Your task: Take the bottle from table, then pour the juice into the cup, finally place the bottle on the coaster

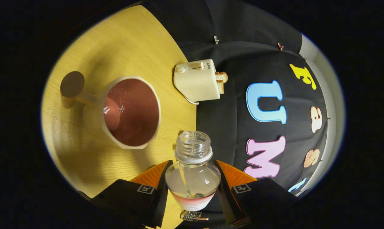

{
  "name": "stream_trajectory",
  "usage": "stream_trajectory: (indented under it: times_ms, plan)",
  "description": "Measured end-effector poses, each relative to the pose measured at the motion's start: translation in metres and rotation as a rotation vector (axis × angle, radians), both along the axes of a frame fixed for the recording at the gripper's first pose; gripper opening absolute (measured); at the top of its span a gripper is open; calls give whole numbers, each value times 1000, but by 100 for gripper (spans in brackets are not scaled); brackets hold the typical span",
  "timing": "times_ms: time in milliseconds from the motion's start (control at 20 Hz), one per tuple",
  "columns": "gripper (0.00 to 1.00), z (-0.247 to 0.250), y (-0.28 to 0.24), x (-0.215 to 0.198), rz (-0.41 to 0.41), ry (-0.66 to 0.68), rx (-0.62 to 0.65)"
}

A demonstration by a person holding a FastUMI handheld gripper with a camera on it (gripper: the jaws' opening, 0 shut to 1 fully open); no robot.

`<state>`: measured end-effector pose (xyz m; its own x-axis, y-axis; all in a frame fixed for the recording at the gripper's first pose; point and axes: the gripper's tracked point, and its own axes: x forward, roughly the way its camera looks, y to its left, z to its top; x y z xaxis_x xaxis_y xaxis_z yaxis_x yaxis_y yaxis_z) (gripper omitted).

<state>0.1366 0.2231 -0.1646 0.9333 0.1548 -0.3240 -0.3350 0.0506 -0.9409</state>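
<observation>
My gripper (192,178) is shut on a clear plastic bottle (192,173), one finger pressing each side of its body. The bottle has no cap, and its open threaded neck (193,147) points ahead along the fingers. The view is rolled, so the wooden table (128,41) stands at the left and the bottle is tipped. A little reddish juice lies low in the bottle near its label. Ahead and to the left stands a white cup (131,112) with a red-brown inside and liquid pooled in it. A round brown coaster (72,84) lies beyond the cup.
A cream toaster (196,80) with bread slices (221,81) in its slots stands near the table's edge by the black cloth wall. A small metal spring clip (192,216) lies under the bottle's base.
</observation>
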Motion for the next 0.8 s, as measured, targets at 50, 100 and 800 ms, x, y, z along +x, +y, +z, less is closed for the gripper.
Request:
stream_trajectory:
  times_ms: [50,100,800]
  plan:
    - [73,-2,1,1,8,1,-15]
    - [73,-3,3,1,20,-1,-34]
    - [73,-7,22,6,184,-52,-242]
